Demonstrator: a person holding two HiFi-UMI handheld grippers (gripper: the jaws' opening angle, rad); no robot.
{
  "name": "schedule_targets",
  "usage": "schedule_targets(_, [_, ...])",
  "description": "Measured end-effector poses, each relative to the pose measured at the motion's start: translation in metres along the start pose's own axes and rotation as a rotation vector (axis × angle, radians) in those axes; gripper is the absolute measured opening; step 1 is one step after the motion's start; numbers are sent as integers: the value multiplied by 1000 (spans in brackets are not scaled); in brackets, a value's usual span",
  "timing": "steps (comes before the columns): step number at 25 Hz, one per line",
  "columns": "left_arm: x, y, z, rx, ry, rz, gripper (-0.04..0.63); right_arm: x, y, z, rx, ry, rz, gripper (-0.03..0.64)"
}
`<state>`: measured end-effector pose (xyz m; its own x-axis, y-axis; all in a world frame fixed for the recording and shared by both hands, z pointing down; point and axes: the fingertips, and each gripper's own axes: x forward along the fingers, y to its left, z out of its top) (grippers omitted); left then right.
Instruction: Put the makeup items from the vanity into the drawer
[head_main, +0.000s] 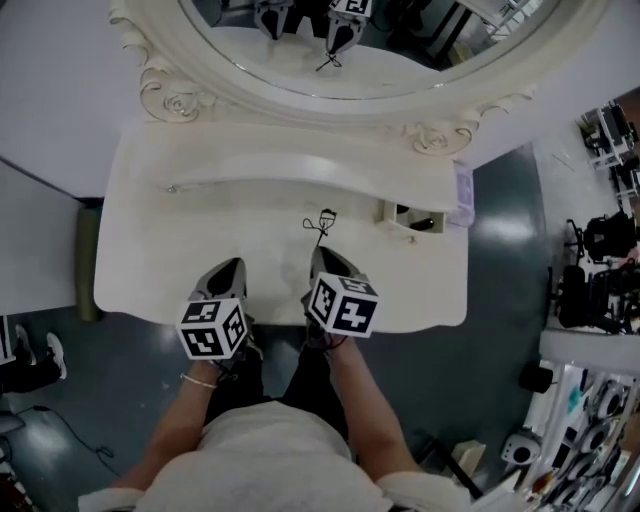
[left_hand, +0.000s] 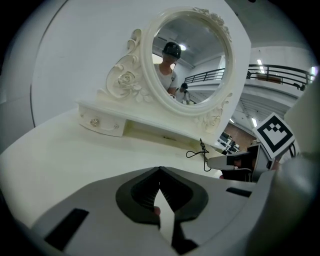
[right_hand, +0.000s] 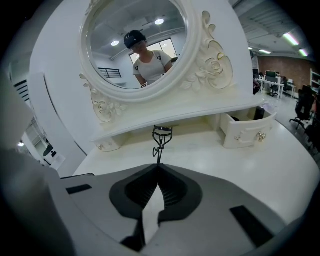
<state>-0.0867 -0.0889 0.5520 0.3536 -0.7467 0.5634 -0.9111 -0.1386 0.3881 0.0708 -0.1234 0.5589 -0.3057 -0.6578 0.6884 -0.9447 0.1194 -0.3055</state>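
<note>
The white vanity (head_main: 140, 250) is bare except for the eyelash curler (head_main: 320, 224), held mid-surface by the right gripper (head_main: 320, 254), whose jaws are clamped on its handle. The left gripper (head_main: 232, 268) is closed and empty near the front edge. This looks like the carrying step. Next, the curler needs to go to the open drawer (head_main: 408, 218) at the back right corner.

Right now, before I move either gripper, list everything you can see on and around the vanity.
vanity table: one, white, centre of view
mirror: one, oval, ornate white frame, back of the vanity
open drawer: one, white, right end of the shelf under the mirror; something dark inside, not identifiable
closed drawer: one, white, left end of that shelf
eyelash curler: one, black, mid-tabletop, held by its handles
left gripper: grey, shut, empty, over the tabletop's front
right gripper: grey, shut on the eyelash curler
</note>
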Motion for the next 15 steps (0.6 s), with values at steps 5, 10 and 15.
schedule_targets(5, [3,-28,4,36,-1,-37,3,-22,-21,5,27,-34,-22,21])
schedule_targets(10, [10,-58,6,79,6,-81,3,-43,-45,11,56,-63,-49,21])
schedule_targets(15, [20,-90,12,119,8,-124,3,-62,-70,19,85,-94,-74,21])
